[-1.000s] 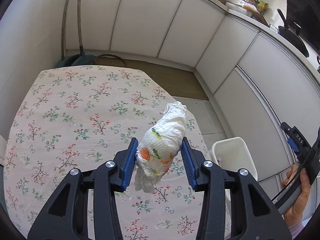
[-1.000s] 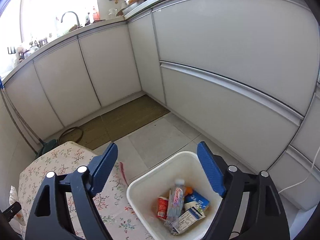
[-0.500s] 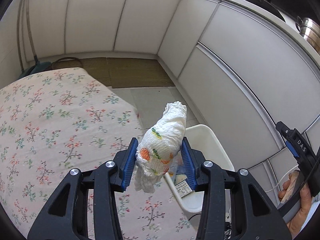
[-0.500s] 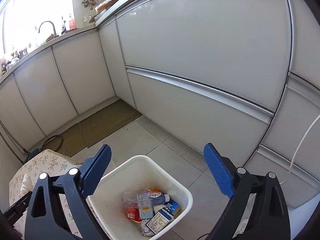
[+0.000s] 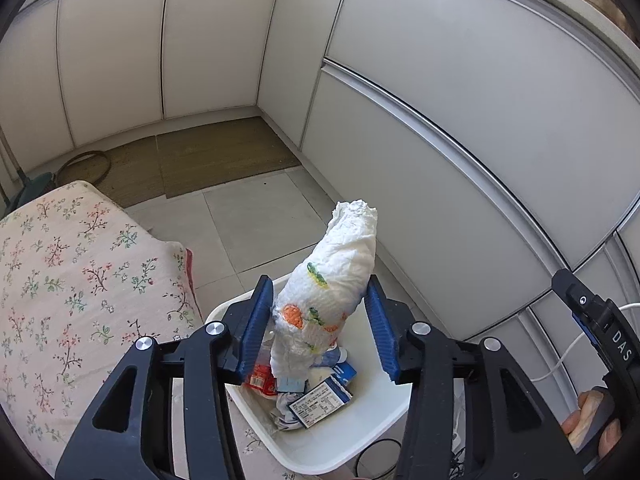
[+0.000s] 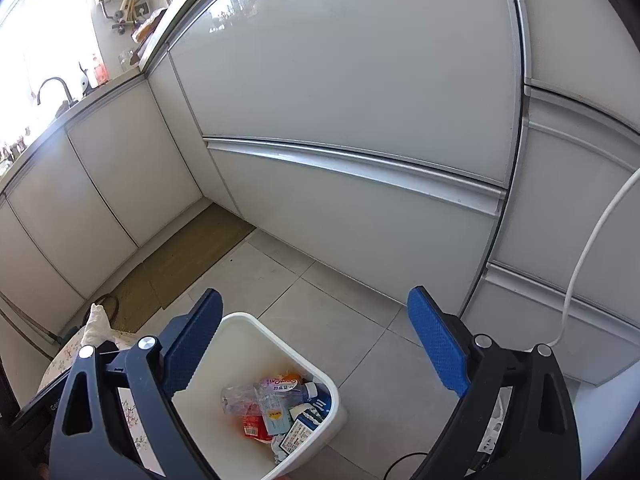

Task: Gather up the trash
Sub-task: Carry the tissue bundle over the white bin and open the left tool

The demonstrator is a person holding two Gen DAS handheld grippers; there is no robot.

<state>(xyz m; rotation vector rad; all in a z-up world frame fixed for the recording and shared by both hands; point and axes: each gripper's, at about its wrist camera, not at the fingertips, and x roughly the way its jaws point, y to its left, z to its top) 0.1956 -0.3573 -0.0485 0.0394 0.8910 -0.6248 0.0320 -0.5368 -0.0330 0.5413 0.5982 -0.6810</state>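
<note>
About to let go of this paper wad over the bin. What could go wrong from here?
The crumpled paper towel in the left gripper hangs over the white bin's near, table-side part, so it may clip the rim or land on the floral tablecloth. It is light and may cling to a pad. The open right gripper hovers beside the bin.

Bright daylight floods from the blown-out window (image 6: 36, 32) at far left, glaring on cabinet doors (image 6: 340, 64); fisheye edges bend and darken.
</note>
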